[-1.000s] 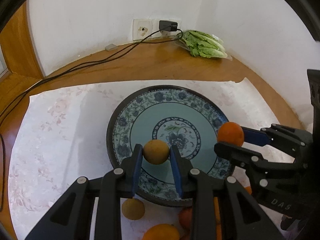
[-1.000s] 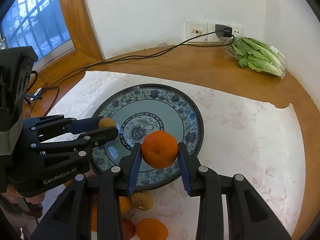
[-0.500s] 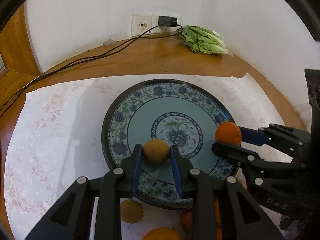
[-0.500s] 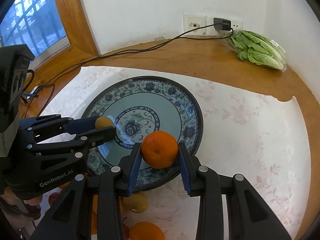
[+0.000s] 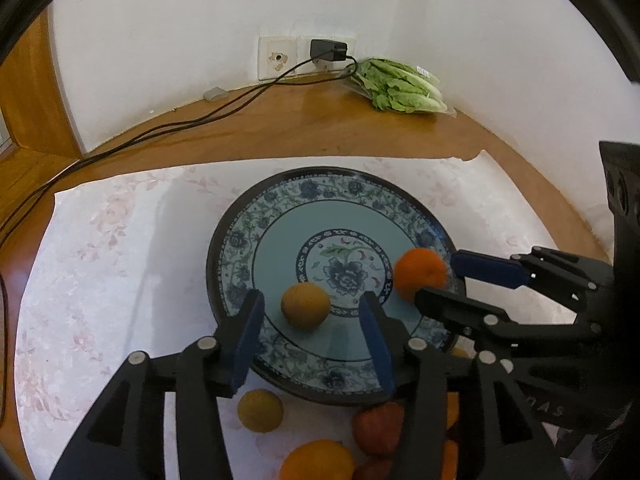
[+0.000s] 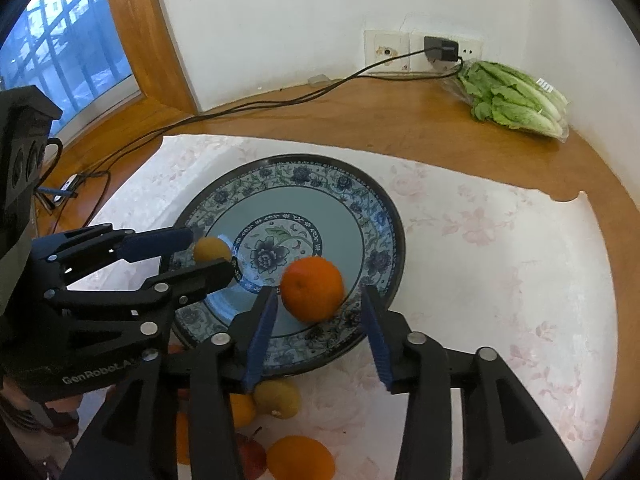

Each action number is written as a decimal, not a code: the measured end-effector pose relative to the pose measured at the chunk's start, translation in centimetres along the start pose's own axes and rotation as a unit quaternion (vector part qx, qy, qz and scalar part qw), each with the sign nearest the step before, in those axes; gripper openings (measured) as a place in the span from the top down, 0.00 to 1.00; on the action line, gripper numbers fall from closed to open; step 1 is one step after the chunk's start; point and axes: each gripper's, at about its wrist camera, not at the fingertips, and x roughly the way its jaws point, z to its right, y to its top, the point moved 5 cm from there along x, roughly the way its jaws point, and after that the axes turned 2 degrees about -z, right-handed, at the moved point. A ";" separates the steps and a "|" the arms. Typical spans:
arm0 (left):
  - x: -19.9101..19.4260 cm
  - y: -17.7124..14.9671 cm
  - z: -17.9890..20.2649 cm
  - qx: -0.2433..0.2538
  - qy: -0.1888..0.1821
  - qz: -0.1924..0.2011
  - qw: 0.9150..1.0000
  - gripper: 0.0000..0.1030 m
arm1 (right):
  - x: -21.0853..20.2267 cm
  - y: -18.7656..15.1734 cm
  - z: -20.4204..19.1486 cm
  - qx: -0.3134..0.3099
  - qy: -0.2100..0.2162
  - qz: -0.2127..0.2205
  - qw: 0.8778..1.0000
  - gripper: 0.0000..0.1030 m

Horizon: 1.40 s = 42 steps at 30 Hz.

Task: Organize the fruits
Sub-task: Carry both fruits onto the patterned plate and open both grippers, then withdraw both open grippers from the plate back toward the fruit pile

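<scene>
Left gripper [image 5: 310, 318]: jaws have just been opening, now part open, clear gaps on both sides of the small yellow-brown fruit [image 5: 305, 305] that sits between the pads. Not gripped. The fruit looks to be resting on the plate [image 5: 256, 216], in the near part of the plain blue well, just this side of the flower centre.

Right gripper [image 6: 318, 320]: jaws have just been opening too, pads apart from the orange [image 6: 312, 288]. The orange sits between the fingers, slightly nearer the left pad, edges blurred. It is over the plate's near inner rim on that gripper's side; can't tell if it's fully resting yet.

Plate contents: those two fruits only, yellow one left of centre, orange right of centre, apart from each other.

Off the plate, on the floral cloth [image 6: 500, 280] under and behind both grippers: another yellow fruit [image 5: 260, 410], a second orange [image 5: 316, 462], a red apple [image 5: 378, 426], plus more orange fruit partly hidden by the fingers.

Beyond the plate, far right corner of the wooden table [image 5: 248, 136]: bagged lettuce [image 5: 400, 88] against the wall, cable [image 5: 224, 110] running to the wall plug.
</scene>
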 end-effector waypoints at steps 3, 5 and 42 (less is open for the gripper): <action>-0.6 -0.1 -0.1 -0.004 0.001 0.000 1.000 0.47 | -0.7 -0.1 0.0 0.005 0.002 0.006 1.000 0.54; -1.0 -0.2 -0.1 -0.005 0.001 0.000 1.000 0.47 | -1.2 -0.2 0.1 0.010 0.006 0.009 1.000 0.54; -5.5 -6.3 -1.0 -0.055 0.005 -0.026 0.998 0.46 | -6.3 -6.8 -0.4 0.062 0.028 -0.005 0.998 0.54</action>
